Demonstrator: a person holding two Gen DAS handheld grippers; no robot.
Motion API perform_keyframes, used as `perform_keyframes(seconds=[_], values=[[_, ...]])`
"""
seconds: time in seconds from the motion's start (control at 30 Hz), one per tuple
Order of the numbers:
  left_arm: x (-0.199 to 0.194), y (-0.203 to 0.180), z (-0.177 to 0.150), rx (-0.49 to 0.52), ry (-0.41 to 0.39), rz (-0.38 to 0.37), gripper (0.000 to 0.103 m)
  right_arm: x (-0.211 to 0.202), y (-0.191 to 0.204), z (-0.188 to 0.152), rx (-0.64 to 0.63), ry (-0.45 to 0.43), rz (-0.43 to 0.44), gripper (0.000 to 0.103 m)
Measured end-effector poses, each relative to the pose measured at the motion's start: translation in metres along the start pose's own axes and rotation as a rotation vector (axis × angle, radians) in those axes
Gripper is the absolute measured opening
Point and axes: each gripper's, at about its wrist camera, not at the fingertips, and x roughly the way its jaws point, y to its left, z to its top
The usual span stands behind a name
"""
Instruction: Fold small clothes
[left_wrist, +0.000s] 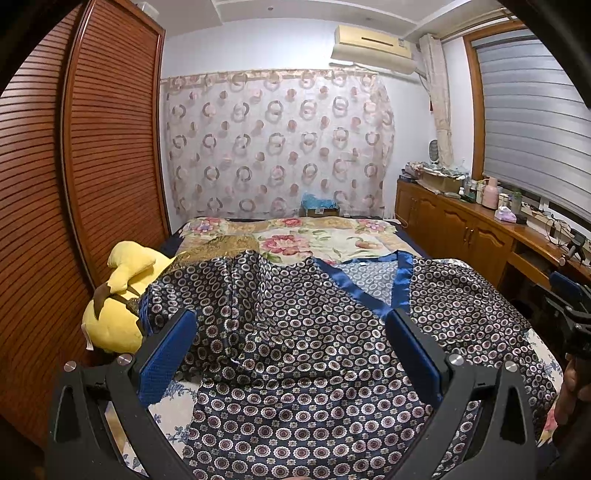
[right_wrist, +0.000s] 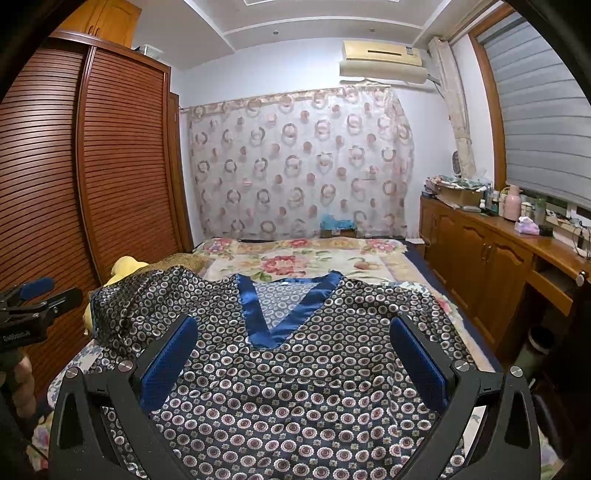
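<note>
A dark blue satin top (left_wrist: 295, 332) with a circle print and a bright blue V-neck (right_wrist: 280, 314) lies spread front-up on the bed (left_wrist: 317, 240). Its left sleeve drapes over a yellow plush toy (left_wrist: 122, 291). My left gripper (left_wrist: 291, 325) is open above the left half of the top, holding nothing. My right gripper (right_wrist: 291, 332) is open above the chest, just below the V-neck, holding nothing. Each gripper shows at the edge of the other's view, the right one (left_wrist: 569, 295) and the left one (right_wrist: 33, 295).
A slatted wooden wardrobe (left_wrist: 92, 166) stands along the left of the bed. A wooden cabinet (right_wrist: 498, 251) with bottles and clutter runs along the right under the window. A patterned curtain (left_wrist: 277, 147) hangs behind the bed head.
</note>
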Motion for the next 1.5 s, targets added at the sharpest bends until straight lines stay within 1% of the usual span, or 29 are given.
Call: perform_keyframes(seconds=[0.3,0.67,0.8,1.03,1.17,1.23,1.3,1.4,1.5], values=[[0.020,0.031,-0.013,-0.035,0.048,0.023,0.103,0.023,-0.001,0.000,-0.011,0.034,0.043,0.103],[0.041,0.070,-0.024,-0.047,0.099,0.046,0.103,0.055,0.003,0.008,-0.088,0.078,0.095,0.103],[0.050,0.085,-0.032,-0.047,0.126,0.048,0.103,0.078,-0.002,0.006,-0.109,0.125,0.119,0.103],[0.067,0.118,-0.045,-0.083,0.192,0.028,0.103,0.103,-0.004,0.000,-0.132,0.226,0.165,0.103],[0.076,0.137,-0.048,-0.065,0.204,0.072,0.103,0.109,0.001,0.003,-0.164,0.245,0.179,0.103],[0.080,0.146,-0.048,-0.069,0.209,0.070,0.103,0.111,0.001,0.003,-0.171,0.250,0.192,0.103],[0.087,0.156,-0.047,-0.086,0.224,0.044,0.102,0.111,0.003,0.001,-0.176,0.253,0.200,0.103],[0.096,0.163,-0.045,-0.098,0.233,0.020,0.095,0.111,0.004,0.002,-0.184,0.267,0.215,0.103],[0.107,0.167,-0.037,-0.090,0.239,0.001,0.085,0.111,0.005,0.002,-0.188,0.271,0.226,0.103]])
